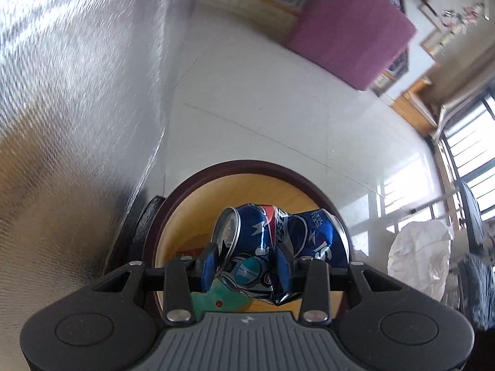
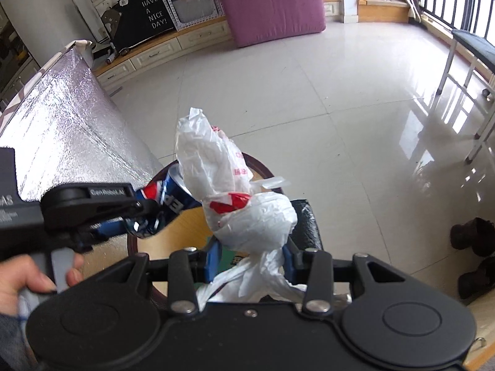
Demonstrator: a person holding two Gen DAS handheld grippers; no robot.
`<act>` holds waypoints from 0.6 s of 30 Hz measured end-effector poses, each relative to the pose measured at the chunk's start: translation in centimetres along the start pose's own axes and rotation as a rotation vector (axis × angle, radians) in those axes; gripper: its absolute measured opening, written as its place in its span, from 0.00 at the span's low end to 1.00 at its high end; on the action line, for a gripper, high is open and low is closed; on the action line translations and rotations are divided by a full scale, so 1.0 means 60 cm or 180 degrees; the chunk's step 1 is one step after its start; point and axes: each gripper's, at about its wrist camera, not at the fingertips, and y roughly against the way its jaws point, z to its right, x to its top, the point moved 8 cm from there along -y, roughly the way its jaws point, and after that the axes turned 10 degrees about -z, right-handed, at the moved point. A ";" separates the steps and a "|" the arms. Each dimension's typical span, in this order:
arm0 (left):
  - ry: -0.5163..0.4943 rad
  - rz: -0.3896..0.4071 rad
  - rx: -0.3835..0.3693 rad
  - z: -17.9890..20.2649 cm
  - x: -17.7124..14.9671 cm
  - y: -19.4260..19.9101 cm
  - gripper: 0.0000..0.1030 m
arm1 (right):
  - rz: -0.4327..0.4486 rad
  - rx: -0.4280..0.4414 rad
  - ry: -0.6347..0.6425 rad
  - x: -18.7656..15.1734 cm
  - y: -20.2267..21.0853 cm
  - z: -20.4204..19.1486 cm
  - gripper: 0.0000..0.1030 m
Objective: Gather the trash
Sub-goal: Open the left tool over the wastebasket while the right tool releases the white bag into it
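Note:
My left gripper (image 1: 246,262) is shut on a crushed blue soda can (image 1: 278,241), its blue pads pressing the dented middle. The can hangs over the open mouth of a round bin (image 1: 247,167) with a dark brown rim and yellow inside. In the right wrist view the same can (image 2: 167,198) shows in the left gripper (image 2: 139,216) at the left, a hand (image 2: 27,281) on its handle. My right gripper (image 2: 252,259) is shut on a crumpled white plastic bag (image 2: 229,191) with red print, held above the bin's rim (image 2: 256,164).
A silvery foil-covered surface (image 1: 77,108) rises close on the left of the bin. White tiled floor (image 2: 309,99) spreads beyond, with a purple mattress (image 2: 272,3), cabinets, a white chair (image 2: 464,71) by the window and dark shoes (image 2: 473,235) at the right. A white sack (image 1: 417,253) lies right.

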 end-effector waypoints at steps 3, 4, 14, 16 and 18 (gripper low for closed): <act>0.0157 -0.0025 0.0010 -0.011 0.003 -0.015 0.40 | -0.0040 0.0020 -0.0044 0.005 -0.017 -0.007 0.40; 0.0192 -0.0030 0.0014 -0.015 0.004 -0.018 0.40 | -0.0056 0.0032 -0.0079 0.007 -0.024 -0.008 0.40; 0.0308 -0.0004 -0.0012 -0.028 0.003 -0.027 0.57 | -0.0210 0.0144 -0.0530 0.012 -0.077 -0.009 0.40; 0.0222 0.0001 0.0007 -0.026 0.002 -0.024 0.58 | -0.0235 0.0161 -0.0560 0.015 -0.088 -0.011 0.40; 0.0115 0.0008 0.0059 -0.025 0.002 -0.018 0.61 | -0.0245 0.0204 -0.0608 0.021 -0.099 -0.013 0.41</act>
